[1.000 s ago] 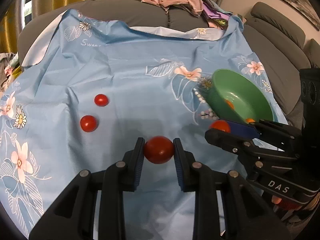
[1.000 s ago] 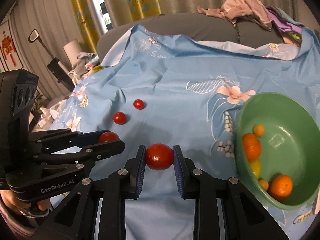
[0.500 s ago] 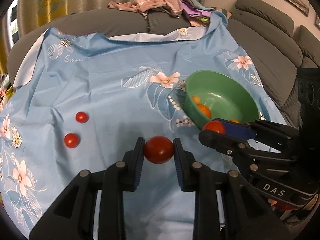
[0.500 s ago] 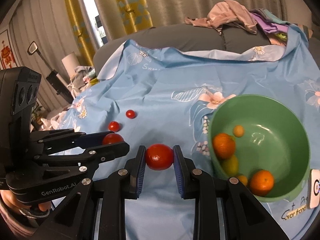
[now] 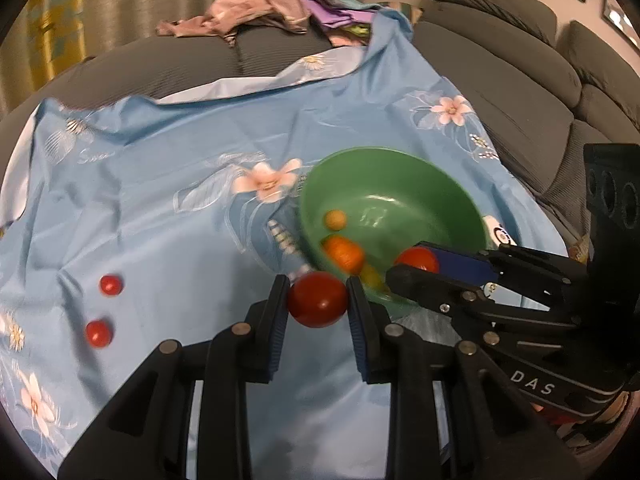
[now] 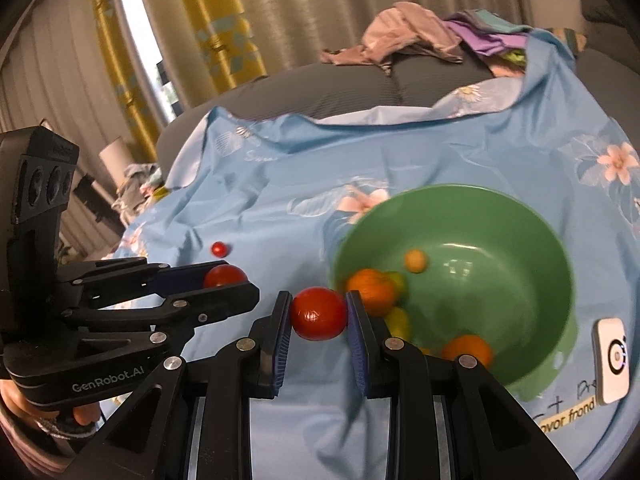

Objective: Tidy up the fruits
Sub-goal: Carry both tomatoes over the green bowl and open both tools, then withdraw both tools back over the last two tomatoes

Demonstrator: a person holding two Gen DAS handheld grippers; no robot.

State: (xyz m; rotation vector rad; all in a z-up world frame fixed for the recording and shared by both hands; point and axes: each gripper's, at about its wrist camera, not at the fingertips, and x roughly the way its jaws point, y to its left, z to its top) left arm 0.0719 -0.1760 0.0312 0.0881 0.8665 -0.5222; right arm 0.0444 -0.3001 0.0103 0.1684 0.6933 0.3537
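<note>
Compared with half a second earlier, the green bowl (image 5: 390,184) sits closer and larger in both views, now just beyond the fingertips, and its fruit looks blurred.

A light blue floral cloth (image 5: 160,184) fills most of the left wrist view, draped over a grey sofa (image 5: 500,76), with a heap of pink and purple clothes (image 5: 264,8) at the upper centre. In the right wrist view the bowl (image 6: 500,216) fills the centre right. It holds an orange (image 6: 372,290) at its near left wall, a second orange (image 6: 468,350) at the lower edge, a small yellow fruit (image 6: 416,260) higher up, and yellowish fruit beside the first orange that is too blurred to name.

The left gripper (image 5: 318,300), at the lower centre of its own view, is clamped on a red tomato (image 5: 318,299), both finger pads pressed against its sides. The tomato hangs in front of the bowl's near rim. The right gripper (image 6: 318,314) is closed the same way around a second red tomato (image 6: 319,313), just left of the bowl. Each gripper also shows in the other's view, with its tomato between the tips.

Two small cherry tomatoes (image 5: 110,285) lie on the cloth at the lower left of the left wrist view, near each other and well apart from the bowl.
</note>
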